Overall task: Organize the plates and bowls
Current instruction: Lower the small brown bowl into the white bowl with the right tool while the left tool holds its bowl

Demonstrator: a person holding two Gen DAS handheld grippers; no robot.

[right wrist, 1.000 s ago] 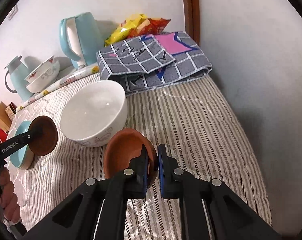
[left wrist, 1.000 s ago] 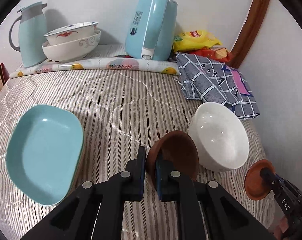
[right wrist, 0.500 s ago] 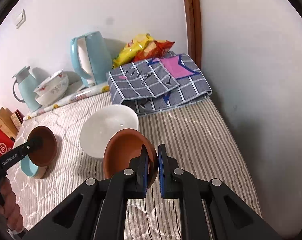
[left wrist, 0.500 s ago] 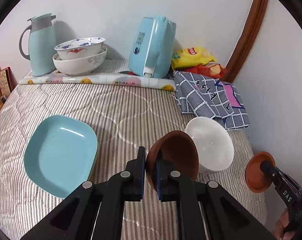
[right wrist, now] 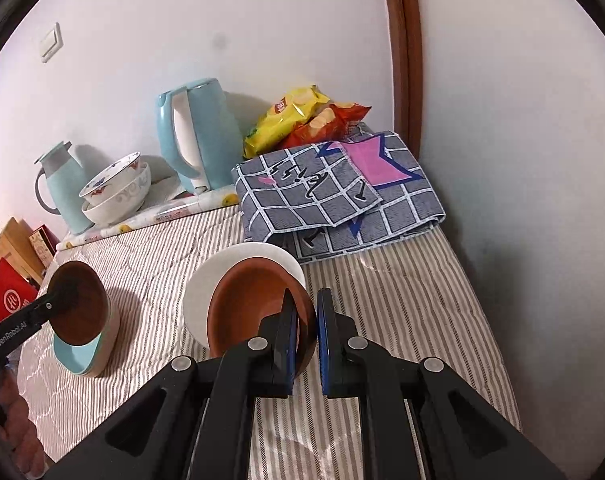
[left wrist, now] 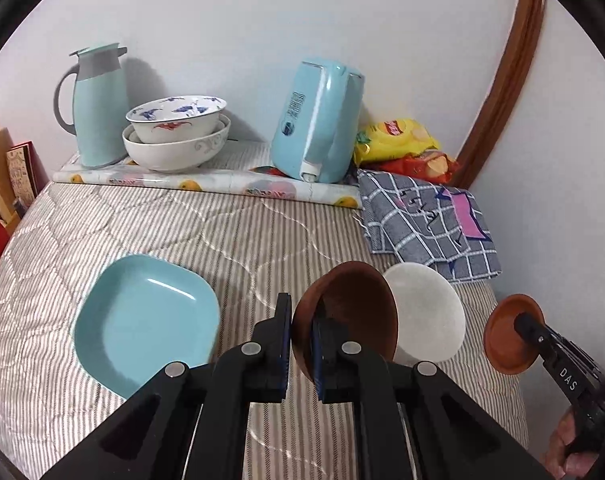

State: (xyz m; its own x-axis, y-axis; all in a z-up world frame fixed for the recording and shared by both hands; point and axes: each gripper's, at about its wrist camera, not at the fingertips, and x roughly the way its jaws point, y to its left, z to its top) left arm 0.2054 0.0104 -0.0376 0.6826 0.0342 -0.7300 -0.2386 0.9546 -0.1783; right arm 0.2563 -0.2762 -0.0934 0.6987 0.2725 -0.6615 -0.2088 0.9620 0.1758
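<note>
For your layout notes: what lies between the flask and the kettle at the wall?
Two stacked bowls, between flask and kettle, in both views.

at bottom centre the left claw [left wrist: 301,334] grips a dark brown bowl [left wrist: 352,312] by its rim, white bowl [left wrist: 428,314] behind it, teal plate [left wrist: 142,320] lower left on the striped bed [left wrist: 182,224]; right claw [left wrist: 520,322] holds a brown dish [left wrist: 502,340] at right edge

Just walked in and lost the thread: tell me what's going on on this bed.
A person holds a gripper in each hand. The left gripper is clamped on the rim of a dark brown bowl, the right gripper on a terracotta bowl, both lifted above the striped bed. A white bowl and a teal plate lie on the bed; two patterned bowls sit nested by the wall.
</note>
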